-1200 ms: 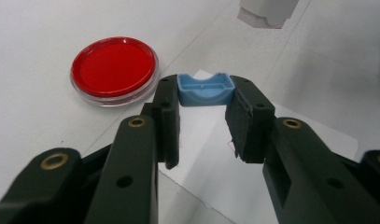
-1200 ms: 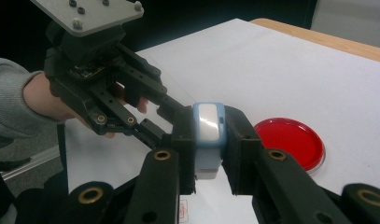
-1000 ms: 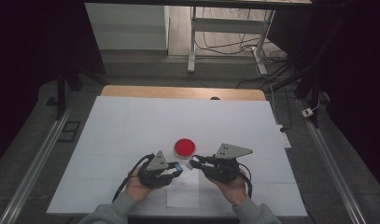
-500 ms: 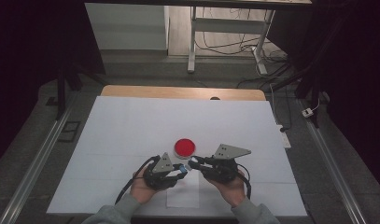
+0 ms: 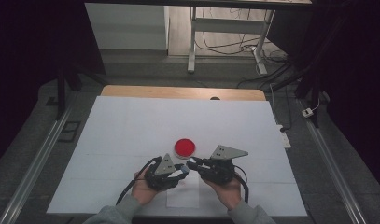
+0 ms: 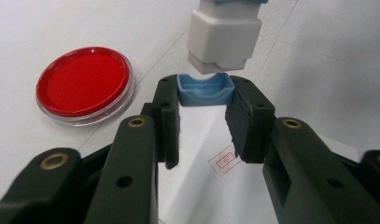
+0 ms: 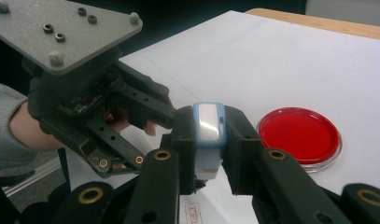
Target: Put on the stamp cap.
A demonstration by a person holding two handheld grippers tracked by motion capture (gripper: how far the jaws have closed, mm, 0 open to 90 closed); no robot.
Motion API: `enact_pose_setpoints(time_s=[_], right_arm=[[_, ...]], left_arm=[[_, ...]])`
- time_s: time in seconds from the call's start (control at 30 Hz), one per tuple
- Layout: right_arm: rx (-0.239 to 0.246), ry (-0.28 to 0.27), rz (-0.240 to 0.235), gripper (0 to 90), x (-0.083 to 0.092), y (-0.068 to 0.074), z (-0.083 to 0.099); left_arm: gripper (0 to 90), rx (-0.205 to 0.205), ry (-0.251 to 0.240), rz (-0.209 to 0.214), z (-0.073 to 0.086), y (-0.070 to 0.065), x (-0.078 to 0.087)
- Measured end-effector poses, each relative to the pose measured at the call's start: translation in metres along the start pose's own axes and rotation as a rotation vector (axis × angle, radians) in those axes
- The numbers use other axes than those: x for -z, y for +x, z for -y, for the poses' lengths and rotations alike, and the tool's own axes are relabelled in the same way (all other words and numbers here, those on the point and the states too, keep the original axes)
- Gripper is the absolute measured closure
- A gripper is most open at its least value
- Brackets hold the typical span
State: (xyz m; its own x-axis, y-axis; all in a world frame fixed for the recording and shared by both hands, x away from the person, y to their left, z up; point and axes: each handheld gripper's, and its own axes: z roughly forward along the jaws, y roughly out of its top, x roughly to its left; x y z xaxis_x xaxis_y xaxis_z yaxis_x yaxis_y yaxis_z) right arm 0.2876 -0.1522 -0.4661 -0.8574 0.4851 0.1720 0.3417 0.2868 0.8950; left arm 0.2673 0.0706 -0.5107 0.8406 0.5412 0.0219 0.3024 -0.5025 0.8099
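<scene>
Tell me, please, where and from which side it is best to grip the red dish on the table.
Grip the red dish at its clear raised rim, probably from above with one jaw on each side. It lies flat and low on the white table, so a level approach finds almost no wall to pinch.

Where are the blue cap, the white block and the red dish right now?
blue cap [image 6: 205, 90]: left gripper view, front wall, between the left gripper's pads.
white block [image 6: 223, 36]: left gripper view, front face, just above the cap.
red dish [image 5: 184, 147]: high view, centre of the red disc.
</scene>
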Motion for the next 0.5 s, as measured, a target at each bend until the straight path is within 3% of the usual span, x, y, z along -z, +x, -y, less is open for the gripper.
enact_pose_setpoints(time_s=[0.5], right_arm=[[-0.033,-0.012,0.063,75.3,-0.0040,0.0041,0.0032]], left_arm=[[65.4,-0.018,-0.010,-0.035,-0.0007,-0.0037,-0.0009]])
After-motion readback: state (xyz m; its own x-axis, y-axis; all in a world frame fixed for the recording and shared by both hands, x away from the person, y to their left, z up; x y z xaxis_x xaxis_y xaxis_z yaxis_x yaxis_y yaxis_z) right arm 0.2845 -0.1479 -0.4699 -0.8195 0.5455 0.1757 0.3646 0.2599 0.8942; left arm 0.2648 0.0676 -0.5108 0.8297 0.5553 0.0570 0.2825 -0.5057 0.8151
